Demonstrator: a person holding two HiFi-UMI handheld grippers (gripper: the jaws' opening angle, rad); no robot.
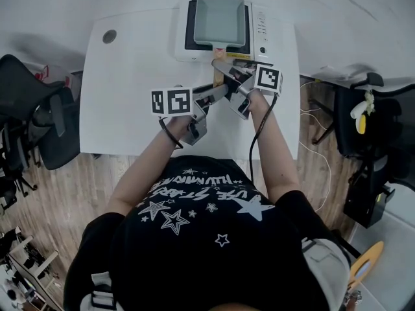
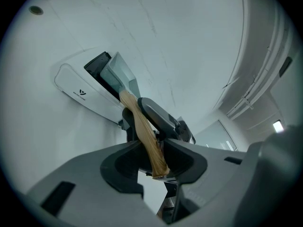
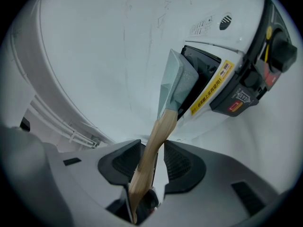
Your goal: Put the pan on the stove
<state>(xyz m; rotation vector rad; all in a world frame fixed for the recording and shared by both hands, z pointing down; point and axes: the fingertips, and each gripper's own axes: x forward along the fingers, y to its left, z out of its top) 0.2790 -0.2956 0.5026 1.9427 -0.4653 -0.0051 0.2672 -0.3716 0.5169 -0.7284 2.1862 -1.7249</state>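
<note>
A white tabletop gas stove [image 1: 262,31] stands at the 12 o'clock edge of the white surface [image 1: 136,76]. The square grey-green pan [image 1: 219,19] lies over its black burner area; whether it rests there or hangs just above, I cannot tell. Its wooden handle [image 1: 218,76] points back toward 6 o'clock, to the person.

Both claws hold that handle. The left claw [image 2: 154,148] reaches in from about 8 o'clock, partly closed, its pads clamped on the handle close to its free end. The right claw [image 3: 152,157] comes from about 4 o'clock and grips the handle farther up, nearer the pan, the wood pinched between its ribbed pads. In the head view the two claws cross just in front of the stove.
</note>
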